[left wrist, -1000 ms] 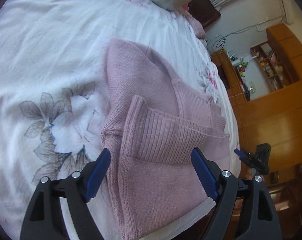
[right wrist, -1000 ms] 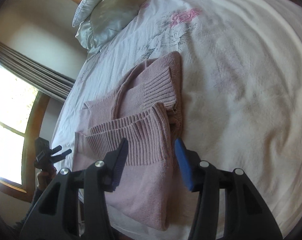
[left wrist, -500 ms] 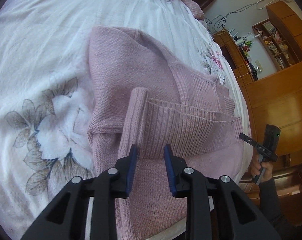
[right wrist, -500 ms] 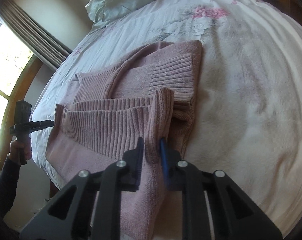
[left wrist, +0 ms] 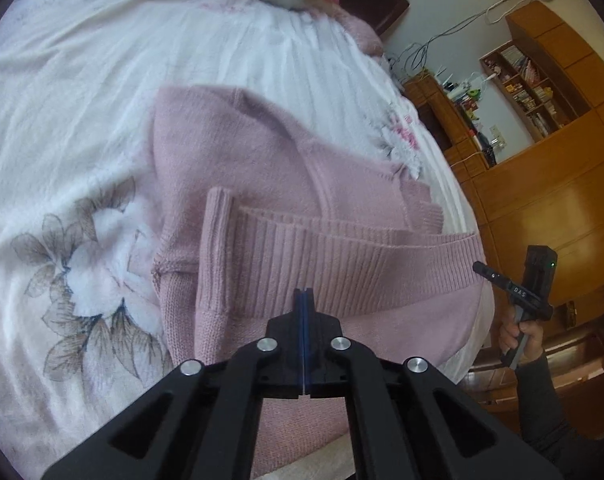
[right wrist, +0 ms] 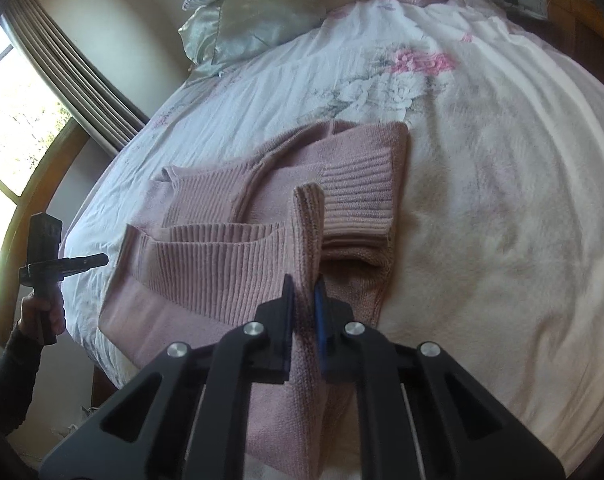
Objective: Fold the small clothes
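Pink knit sweater point(left wrist: 285, 184) lies partly folded on the white floral bedspread point(left wrist: 61, 100), near the bed's near edge. Ribbed hem band point(left wrist: 342, 264) is doubled back over the body, running roughly 9 to 3 o'clock in the left wrist view; a ribbed cuff point(right wrist: 358, 196) sits at about 1 o'clock from the right gripper's tips.

Left gripper point(left wrist: 303, 300): jaws fully together, blue pads touching, tips at the lower edge of the ribbed band. Can't tell whether any fabric is pinched between them.

Right gripper point(right wrist: 303, 292): jaws nearly closed, clamped on a raised vertical fold of the sweater at the band's right end; knit visibly fills the narrow gap between the pads.

In the right wrist view the left gripper shows at 9 o'clock, held in a hand point(right wrist: 41, 308) with a dark sleeve, off the bed's edge. In the left wrist view the right gripper and its hand point(left wrist: 522, 336) sit at 3–4 o'clock.

Pillow point(right wrist: 261, 12) at 12 o'clock at the head of the bed. Curtained window point(right wrist: 17, 120) at 9–10 o'clock. Wooden cabinets and shelves point(left wrist: 542, 160) at 2–3 o'clock in the left wrist view.
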A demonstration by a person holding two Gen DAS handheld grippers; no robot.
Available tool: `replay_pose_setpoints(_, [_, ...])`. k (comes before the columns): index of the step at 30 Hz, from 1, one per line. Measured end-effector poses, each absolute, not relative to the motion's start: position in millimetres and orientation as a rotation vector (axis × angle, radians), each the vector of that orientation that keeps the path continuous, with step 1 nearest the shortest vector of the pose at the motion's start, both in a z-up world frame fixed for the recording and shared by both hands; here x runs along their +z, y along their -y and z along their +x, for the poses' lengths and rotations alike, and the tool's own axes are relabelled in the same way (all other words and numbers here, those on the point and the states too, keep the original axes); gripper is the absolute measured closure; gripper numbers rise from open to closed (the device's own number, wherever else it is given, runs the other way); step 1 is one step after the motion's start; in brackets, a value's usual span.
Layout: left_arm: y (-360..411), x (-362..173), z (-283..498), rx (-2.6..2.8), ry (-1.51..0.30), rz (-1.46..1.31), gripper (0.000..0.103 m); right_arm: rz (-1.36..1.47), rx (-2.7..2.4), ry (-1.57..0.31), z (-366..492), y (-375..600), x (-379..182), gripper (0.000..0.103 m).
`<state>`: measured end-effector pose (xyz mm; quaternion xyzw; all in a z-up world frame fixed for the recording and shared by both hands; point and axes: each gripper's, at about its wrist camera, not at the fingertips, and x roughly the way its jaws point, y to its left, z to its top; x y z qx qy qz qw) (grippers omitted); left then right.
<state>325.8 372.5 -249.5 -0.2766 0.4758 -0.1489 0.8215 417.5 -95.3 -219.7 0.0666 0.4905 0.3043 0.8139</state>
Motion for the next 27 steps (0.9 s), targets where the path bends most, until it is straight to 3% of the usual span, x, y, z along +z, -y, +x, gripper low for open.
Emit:
replay_pose_setpoints(3, [-379, -222, 318, -0.351, -0.952, -0.595, 0.103, 0.141, 0.672, -0.988, 410, 95, -194, 0.095])
replay_pose_setpoints(7, [-392, -224, 322, -0.316, -0.961, -0.599, 0.103, 0.117, 0.692, -1.007, 414, 86, -190, 0.095])
replay_pose_setpoints(12, [-395, -262, 345, -0.275, -1.074, -0.603, 0.077, 0.101, 0.663, -1.079, 420, 78, -221, 0.095])
replay_pose_setpoints(14, [-397, -274, 355, -0.252, -1.105, -0.599, 0.057, 0.119, 0.659, -1.092, 421, 79, -228, 0.095])
replay_pose_setpoints(16, [-399, -287, 365, -0.246, -1.149, -0.618, 0.053, 0.125, 0.655, -1.101, 422, 79, -232, 0.095])
replay_pose_setpoints(21, [-392, -299, 372, -0.294, -1.195, -0.650, 0.059, 0.120, 0.638, -1.129, 429, 82, -242, 0.094])
replay_pose_setpoints(22, [-391, -300, 372, -0.288, -1.199, -0.645, 0.071, 0.126, 0.638, -1.138, 431, 83, -245, 0.093])
replay_pose_setpoints(23, [-391, -303, 372, -0.277, -1.213, -0.646, 0.094, 0.132, 0.635, -1.147, 433, 84, -248, 0.091])
replay_pose_setpoints(26, [-393, -306, 372, -0.274, -1.206, -0.661, 0.096, 0.149, 0.623, -1.180, 439, 84, -259, 0.089])
replay_pose_setpoints(27, [-393, -304, 370, -0.273, -1.195, -0.659, 0.096, 0.152, 0.615, -1.190, 441, 83, -262, 0.084])
